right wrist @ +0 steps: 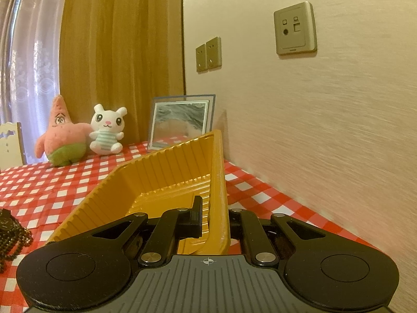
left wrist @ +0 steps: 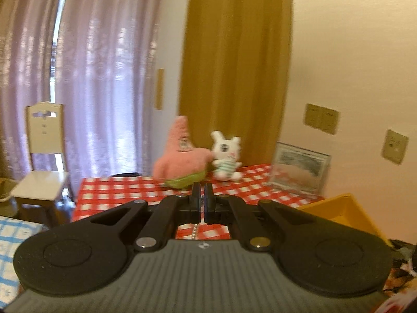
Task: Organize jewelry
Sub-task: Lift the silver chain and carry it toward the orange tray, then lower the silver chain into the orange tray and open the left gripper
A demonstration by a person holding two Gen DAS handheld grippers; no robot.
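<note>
Left gripper [left wrist: 202,195] lifts a pearl chain [left wrist: 194,230]; right gripper [right wrist: 215,208] tips the yellow tray [right wrist: 161,177].

The left jaws are pinched shut on the pale bead strand, which dangles below them above the tabletop [left wrist: 117,193], probably bound for the tray. The right jaws clamp the tray's side wall, tilting it up, likely to present its opening. Left of the tray lies a dark bead necklace [right wrist: 11,237]. Behind the tray on the red-checked cloth sit a pink starfish plush [right wrist: 61,140], a white bunny [right wrist: 106,130] and a framed picture [right wrist: 179,120], before curtains and a cream wall.
</note>
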